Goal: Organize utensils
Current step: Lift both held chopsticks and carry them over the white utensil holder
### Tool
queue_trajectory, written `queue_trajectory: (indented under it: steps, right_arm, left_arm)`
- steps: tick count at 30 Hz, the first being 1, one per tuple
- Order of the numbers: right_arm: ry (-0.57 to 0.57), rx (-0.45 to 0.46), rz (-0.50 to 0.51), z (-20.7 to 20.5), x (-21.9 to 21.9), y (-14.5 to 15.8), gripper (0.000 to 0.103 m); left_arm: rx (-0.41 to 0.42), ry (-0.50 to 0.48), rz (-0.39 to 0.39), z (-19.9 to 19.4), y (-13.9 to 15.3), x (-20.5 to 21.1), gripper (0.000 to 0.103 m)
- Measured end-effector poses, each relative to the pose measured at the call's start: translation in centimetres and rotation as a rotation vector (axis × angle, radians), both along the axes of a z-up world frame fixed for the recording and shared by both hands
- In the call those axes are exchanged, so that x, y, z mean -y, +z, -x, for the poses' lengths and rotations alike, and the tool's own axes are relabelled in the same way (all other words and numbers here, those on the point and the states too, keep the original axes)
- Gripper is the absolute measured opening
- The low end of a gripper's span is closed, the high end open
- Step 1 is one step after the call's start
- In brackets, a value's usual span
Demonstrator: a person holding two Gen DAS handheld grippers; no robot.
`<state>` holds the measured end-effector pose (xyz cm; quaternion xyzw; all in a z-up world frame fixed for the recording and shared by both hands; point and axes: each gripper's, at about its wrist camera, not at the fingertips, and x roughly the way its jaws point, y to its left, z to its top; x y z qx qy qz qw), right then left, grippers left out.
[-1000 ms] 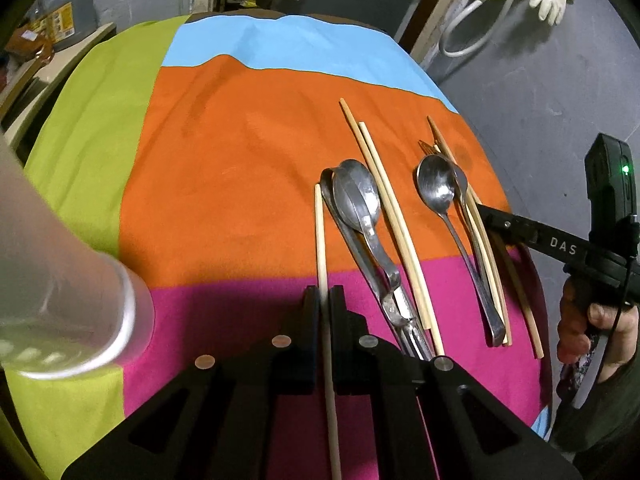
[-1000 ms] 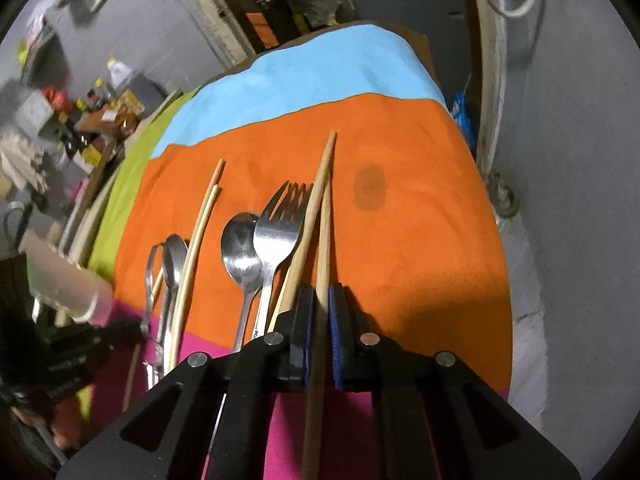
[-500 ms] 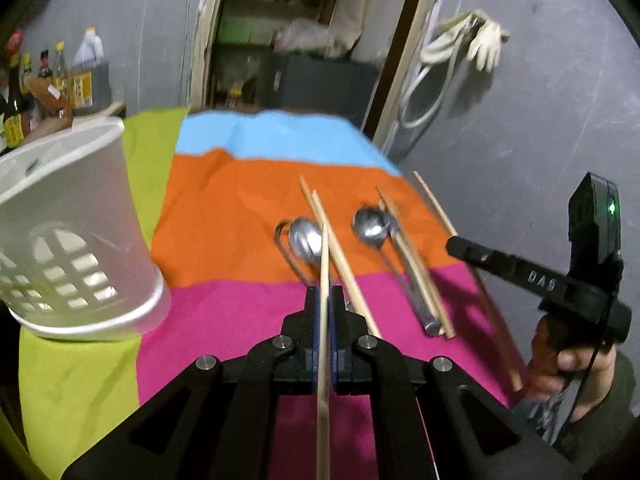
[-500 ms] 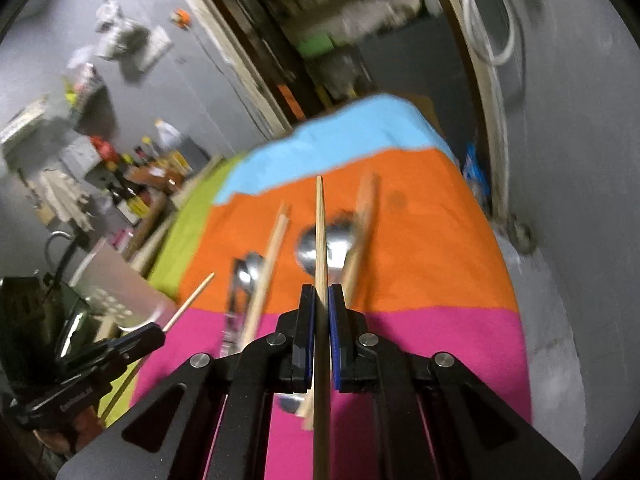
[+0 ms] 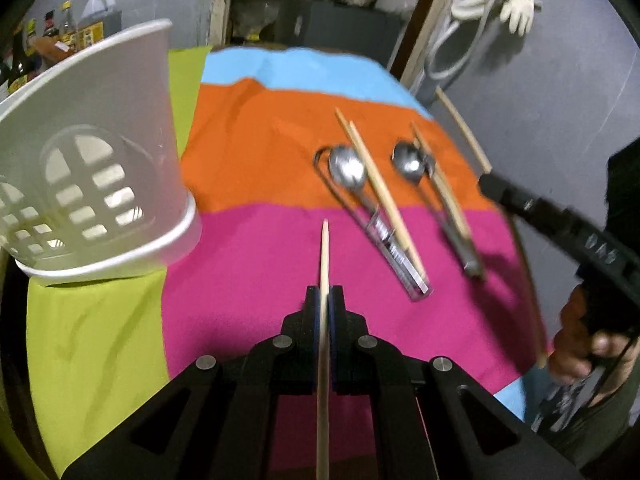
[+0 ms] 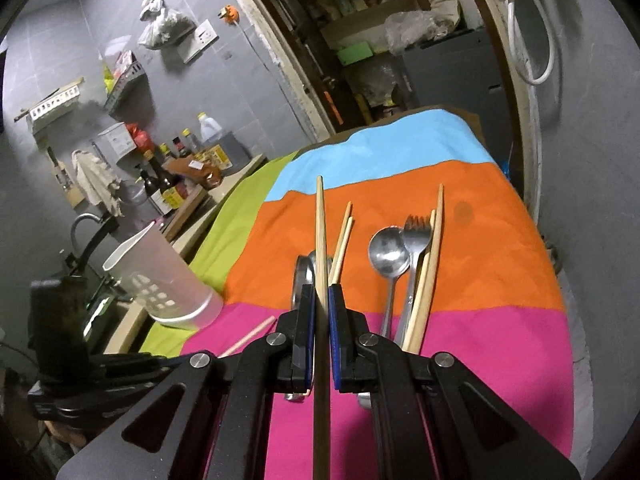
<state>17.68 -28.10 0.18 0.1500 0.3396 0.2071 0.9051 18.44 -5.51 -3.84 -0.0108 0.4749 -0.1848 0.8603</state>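
My left gripper [image 5: 324, 294] is shut on a wooden chopstick [image 5: 323, 248] and holds it in the air above the pink stripe of the cloth. My right gripper [image 6: 321, 294] is shut on another wooden chopstick [image 6: 320, 224], also lifted. A white slotted utensil holder [image 5: 92, 160] stands at the left; it also shows in the right wrist view [image 6: 160, 276]. On the cloth lie spoons [image 5: 348, 168], a spoon [image 6: 388, 254], a fork [image 6: 418, 232] and more chopsticks [image 5: 380, 184].
The table wears a striped cloth [image 5: 256, 144] of green, blue, orange and pink. Bottles [image 6: 168, 184] and a counter stand beyond the holder. A grey wall and a doorway lie behind the table. The right gripper body [image 5: 560, 224] shows at the right of the left wrist view.
Both grippers have risen from the cloth, each lifting its chopstick. The left view has swung so the utensil holder now shows whole at the left.
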Motion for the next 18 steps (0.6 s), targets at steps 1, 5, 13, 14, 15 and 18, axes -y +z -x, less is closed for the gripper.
queue_trajectory:
  steps: [1, 5, 13, 14, 15, 18]
  right_arm:
    - [0.006, -0.002, 0.0, 0.0, -0.1, 0.0, 0.005]
    - [0.016, -0.004, -0.004, 0.3, -0.1, 0.2, 0.005]
    - [0.023, -0.007, -0.013, 0.4, 0.1, 0.5, 0.005]
    - [0.023, -0.009, -0.017, 0.4, 0.1, 0.5, 0.005]
    - [0.022, -0.009, -0.02, 0.4, 0.1, 0.4, 0.005]
    - [0.02, 0.002, -0.038, 0.5, 0.2, 0.4, 0.005]
  left_arm:
    - [-0.018, -0.004, -0.017, -0.2, -0.3, 0.2, 0.002]
    - [-0.077, -0.046, -0.076, -0.9, -1.4, 1.0, 0.002]
    - [-0.113, -0.115, -0.096, -2.7, -1.9, 1.3, 0.003]
    - [-0.112, -0.109, -0.08, -2.7, -1.9, 1.1, 0.002]
    - [-0.107, -0.1, -0.06, -2.7, -2.0, 0.8, 0.002]
    - [-0.08, -0.071, 0.02, -2.1, -1.8, -0.1, 0.002]
